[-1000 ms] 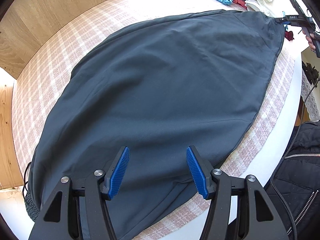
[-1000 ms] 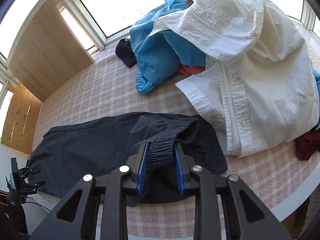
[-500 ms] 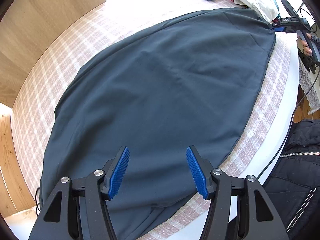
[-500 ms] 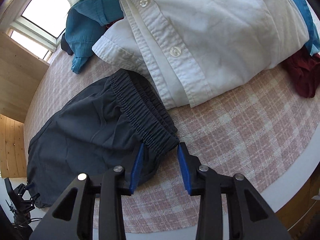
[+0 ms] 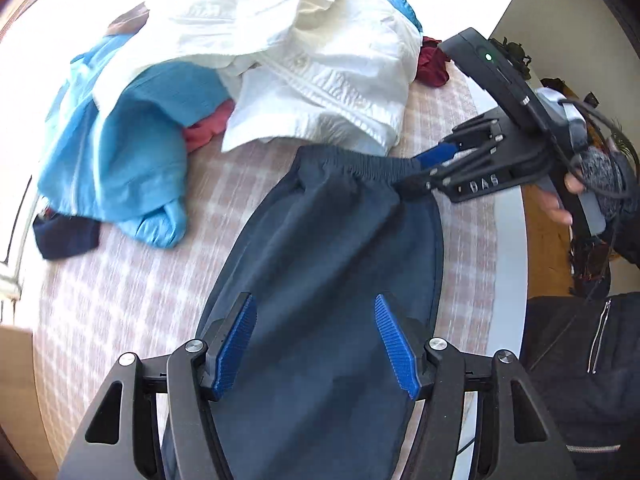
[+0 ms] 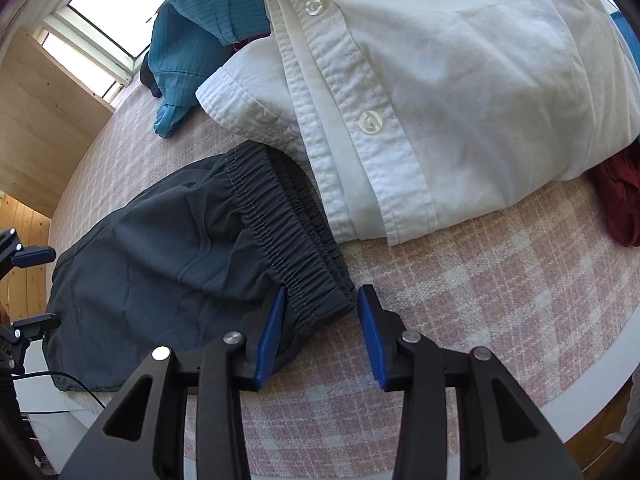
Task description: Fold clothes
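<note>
Dark navy shorts (image 5: 332, 240) lie flat on the pink checked tablecloth (image 5: 132, 280), with their elastic waistband (image 6: 280, 220) at the far end beside a white shirt. My left gripper (image 5: 314, 344) hovers open over the shorts' lower part, with nothing between its blue pads. At the waistband's near corner sits my right gripper (image 6: 320, 332), open, and the corner lies loose between its pads. The left wrist view shows the right gripper (image 5: 424, 172) at that same corner. The left gripper (image 6: 34, 292) shows at the far left edge of the right wrist view.
A pile of clothes sits beyond the shorts: a white button shirt (image 6: 460, 100), a light blue garment (image 5: 120, 152), a dark red one (image 6: 620, 200). The table's white edge (image 5: 508, 260) runs on the right, with a person's hand (image 5: 556, 204) and a dark jacket (image 5: 580, 380) past it.
The right gripper opened and let the waistband corner down on the table. The left gripper stayed open and swung toward the waistband end, so the clothes pile now fills its view.
</note>
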`<state>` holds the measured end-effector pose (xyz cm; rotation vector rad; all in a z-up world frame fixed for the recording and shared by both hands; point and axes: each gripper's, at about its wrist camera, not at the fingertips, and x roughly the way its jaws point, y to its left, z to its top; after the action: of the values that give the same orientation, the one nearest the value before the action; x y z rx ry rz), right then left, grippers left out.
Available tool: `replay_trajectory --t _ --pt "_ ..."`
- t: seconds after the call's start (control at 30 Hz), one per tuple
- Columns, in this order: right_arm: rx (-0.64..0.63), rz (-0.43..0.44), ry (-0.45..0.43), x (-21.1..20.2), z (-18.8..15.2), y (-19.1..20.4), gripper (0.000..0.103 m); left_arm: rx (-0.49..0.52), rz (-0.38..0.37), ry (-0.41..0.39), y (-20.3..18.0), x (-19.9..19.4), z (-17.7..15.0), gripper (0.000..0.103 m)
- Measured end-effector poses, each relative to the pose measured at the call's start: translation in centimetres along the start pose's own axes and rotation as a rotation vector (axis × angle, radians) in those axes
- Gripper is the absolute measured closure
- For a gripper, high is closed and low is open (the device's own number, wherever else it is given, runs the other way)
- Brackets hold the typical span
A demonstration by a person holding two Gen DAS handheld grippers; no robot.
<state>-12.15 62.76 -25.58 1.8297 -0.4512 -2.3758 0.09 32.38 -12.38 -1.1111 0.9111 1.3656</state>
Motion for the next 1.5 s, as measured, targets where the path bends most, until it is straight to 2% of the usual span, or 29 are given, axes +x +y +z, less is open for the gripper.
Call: replay_trajectory --t 0.23,0.27,0.43,0.6,0.7,0.73,0.77,0.8,0.93,1.03,1.23,1.33,1.5 --pt "0.032 0.038 0.008 -1.3 -0.4 -1.0 0.062 0.064 -0.087 0.144 2.3 10.5 12.6 0.045" --pt "0.041 0.046 0.008 -1.4 -0.4 -1.3 0.062 0.07 -0.094 0.157 2.1 11.5 13.8 0.045" --pt "0.051 0.059 0.01 -1.7 -0.7 -1.9 0.062 0.108 -0.102 0.18 1.7 12.9 15.4 0.045" --pt "0.02 0.018 0.008 -1.8 -1.0 -1.5 0.062 0.13 -0.134 0.191 1.2 14.1 15.7 0.047" --pt "0.023 0.019 -0.001 -2.0 -1.4 -1.6 0.062 0.14 -0.16 0.176 1.4 13.7 15.2 0.055" --pt "0.028 0.025 -0.005 -2.1 -1.5 -1.8 0.062 0.151 -0.16 0.172 1.0 13.4 14.9 0.066" --pt "0.037 0.035 -0.009 -2.2 -1.6 -2.0 0.062 0.162 -0.16 0.168 0.7 13.2 14.5 0.082" --pt "0.047 0.046 -0.011 -2.3 -1.7 -2.3 0.062 0.172 -0.16 0.164 0.3 13.0 14.2 0.089" --pt "0.066 0.074 -0.016 -2.7 -2.3 -3.1 0.061 0.215 -0.16 0.149 -1.1 12.1 12.8 0.089" --pt "0.016 0.059 -0.017 -3.3 -2.6 -3.0 0.056 0.247 -0.16 0.138 -2.1 11.4 11.7 0.09" --pt "-0.208 0.045 -0.041 -6.0 -2.5 -1.7 0.056 0.297 -0.161 0.116 -3.7 10.1 9.8 0.09" --pt "-0.289 0.1 -0.055 -6.8 -1.5 -1.4 0.053 0.294 -0.166 0.111 -3.3 9.8 9.5 0.09" --pt "-0.396 0.216 -0.013 -4.9 1.2 0.3 0.052 0.289 -0.174 0.101 -2.8 9.3 9.0 0.09"
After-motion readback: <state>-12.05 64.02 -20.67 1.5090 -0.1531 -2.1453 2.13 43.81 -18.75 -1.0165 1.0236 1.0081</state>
